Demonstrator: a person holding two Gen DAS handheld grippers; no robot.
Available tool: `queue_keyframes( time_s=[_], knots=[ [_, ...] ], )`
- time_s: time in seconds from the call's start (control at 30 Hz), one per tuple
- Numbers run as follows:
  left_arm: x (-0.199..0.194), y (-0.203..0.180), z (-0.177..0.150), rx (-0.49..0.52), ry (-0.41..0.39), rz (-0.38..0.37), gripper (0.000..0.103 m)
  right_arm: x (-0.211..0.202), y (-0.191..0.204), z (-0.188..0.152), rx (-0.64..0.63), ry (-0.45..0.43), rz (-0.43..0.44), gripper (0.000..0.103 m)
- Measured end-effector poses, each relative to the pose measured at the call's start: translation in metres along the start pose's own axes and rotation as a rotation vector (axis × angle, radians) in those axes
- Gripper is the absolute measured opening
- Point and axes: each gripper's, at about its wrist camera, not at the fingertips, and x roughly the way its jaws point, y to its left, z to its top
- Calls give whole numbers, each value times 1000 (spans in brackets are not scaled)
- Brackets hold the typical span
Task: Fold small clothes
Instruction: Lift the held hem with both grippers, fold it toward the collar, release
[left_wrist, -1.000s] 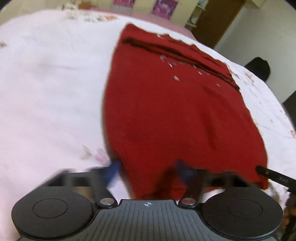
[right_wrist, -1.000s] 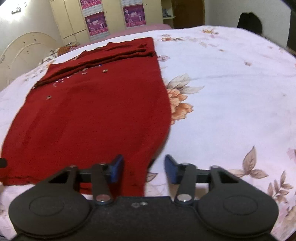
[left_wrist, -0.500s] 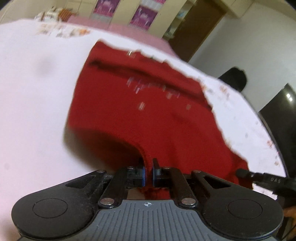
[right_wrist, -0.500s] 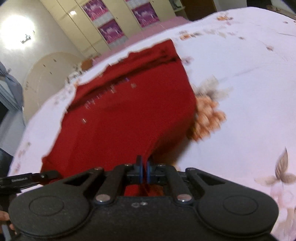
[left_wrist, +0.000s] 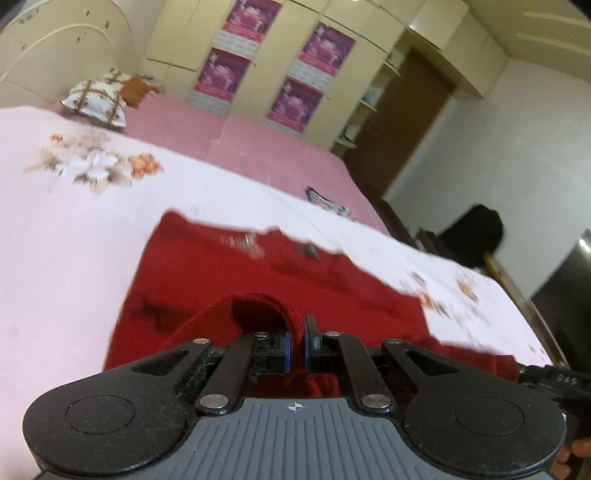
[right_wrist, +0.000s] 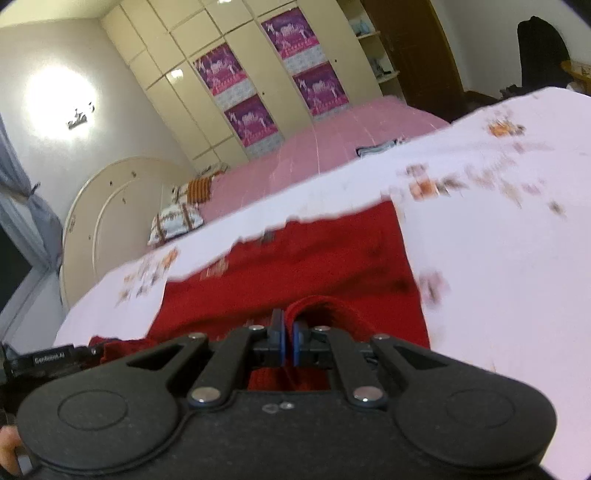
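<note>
On a pale floral bedsheet (left_wrist: 66, 258) before cream wardrobes (right_wrist: 258, 66), a knitted red garment (left_wrist: 229, 273) lies flat, its near edge lifted, pinched by the left gripper (left_wrist: 295, 345) and right gripper (right_wrist: 287, 341).

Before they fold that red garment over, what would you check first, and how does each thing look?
1. Left gripper clamped on the red garment: ok, cloth pinched between the closed fingers.
2. Right gripper clamped on it too: ok, hem pinched.
3. Near edge lifted off the bed: ok, it arches up at both grippers.
4. Far edge lying flat: cannot tell, blurred.
5. Landing area on the garment free of objects: ok, only small decorations show.
6. Both corners level with each other: cannot tell.
</note>
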Motion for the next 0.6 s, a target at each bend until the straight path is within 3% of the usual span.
queue_keyframes(
  time_s=[0.17, 0.27, 0.5, 0.6],
  knots=[
    [65, 1, 37, -1, -32, 70, 7, 64, -19, 48, 28, -28, -3, 5],
    [106, 6, 57, -6, -38, 129, 7, 114, -34, 67, 59, 6, -23, 5],
    [171, 25, 69, 19, 17, 279, 7, 184, -73, 67, 131, 98, -91, 6],
    [165, 32, 69, -1, -3, 322, 7, 185, -79, 68, 142, 89, -96, 16]
  ],
)
